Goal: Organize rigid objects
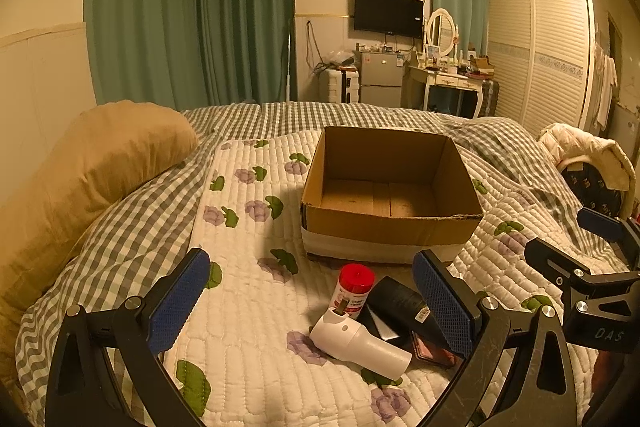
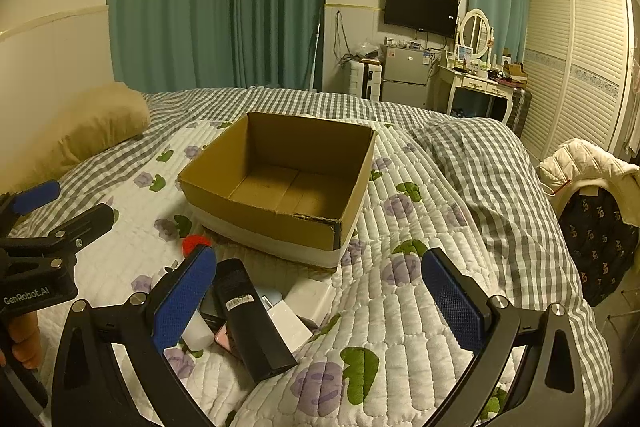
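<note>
An open, empty cardboard box (image 1: 390, 223) stands on the quilted bed; it also shows in the right wrist view (image 2: 260, 215). In front of it lies a pile: a red-capped white bottle (image 1: 354, 289), a white cylinder-shaped device (image 1: 358, 343), a black box (image 1: 400, 303) (image 2: 250, 319), a pink flat item (image 1: 434, 351) and white boxes (image 2: 308, 299). My left gripper (image 1: 312, 303) is open and empty, hovering over the pile. My right gripper (image 2: 320, 299) is open and empty, just right of the pile.
A tan pillow (image 1: 92, 167) lies at the left on the checked duvet (image 1: 120, 239). A chair with a white jacket (image 2: 588, 167) stands right of the bed. A dresser, fridge and wardrobe (image 1: 540, 51) line the far wall.
</note>
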`<state>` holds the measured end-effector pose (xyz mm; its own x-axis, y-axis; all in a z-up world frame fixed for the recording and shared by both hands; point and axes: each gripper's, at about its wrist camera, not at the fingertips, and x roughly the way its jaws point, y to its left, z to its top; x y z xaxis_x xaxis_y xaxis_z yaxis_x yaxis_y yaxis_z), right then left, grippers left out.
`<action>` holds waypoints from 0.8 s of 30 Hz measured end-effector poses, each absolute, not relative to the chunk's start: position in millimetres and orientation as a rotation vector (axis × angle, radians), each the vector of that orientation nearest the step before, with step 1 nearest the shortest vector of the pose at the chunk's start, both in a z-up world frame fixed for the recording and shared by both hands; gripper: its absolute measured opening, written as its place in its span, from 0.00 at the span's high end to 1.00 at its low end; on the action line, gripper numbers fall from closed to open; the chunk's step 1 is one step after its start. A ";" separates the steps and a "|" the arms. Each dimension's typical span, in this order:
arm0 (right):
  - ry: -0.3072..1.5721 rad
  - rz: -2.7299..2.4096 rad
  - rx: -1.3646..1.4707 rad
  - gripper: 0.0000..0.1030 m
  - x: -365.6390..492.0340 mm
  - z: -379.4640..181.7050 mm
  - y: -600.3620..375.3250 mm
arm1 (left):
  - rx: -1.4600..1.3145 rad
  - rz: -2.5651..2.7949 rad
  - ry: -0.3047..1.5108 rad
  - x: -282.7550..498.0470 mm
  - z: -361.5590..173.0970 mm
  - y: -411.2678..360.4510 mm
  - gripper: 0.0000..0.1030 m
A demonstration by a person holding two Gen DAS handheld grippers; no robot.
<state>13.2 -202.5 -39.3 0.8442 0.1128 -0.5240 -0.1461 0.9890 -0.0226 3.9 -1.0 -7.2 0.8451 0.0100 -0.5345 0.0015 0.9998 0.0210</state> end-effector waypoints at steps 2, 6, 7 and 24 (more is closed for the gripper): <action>0.552 0.138 -0.060 0.00 13.2 -40.4 -202.2 | 0.020 0.004 0.564 3.6 -7.6 -1.1 0.00; 0.555 0.137 -0.067 0.00 13.2 -41.6 -201.2 | 0.022 0.004 0.564 3.3 -7.7 -1.2 0.00; 0.555 0.137 -0.067 0.00 13.2 -41.6 -201.0 | 0.022 0.005 0.564 3.3 -7.7 -1.0 0.00; 0.556 0.150 -0.066 0.00 12.5 -42.3 -200.3 | 0.026 0.007 0.562 1.4 -10.3 -1.0 0.00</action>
<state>12.5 -200.3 -42.3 0.8386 0.1237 -0.5306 -0.1592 0.9870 -0.0215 1.4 -1.0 -10.3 0.8462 0.0137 -0.5326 0.0006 0.9996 0.0267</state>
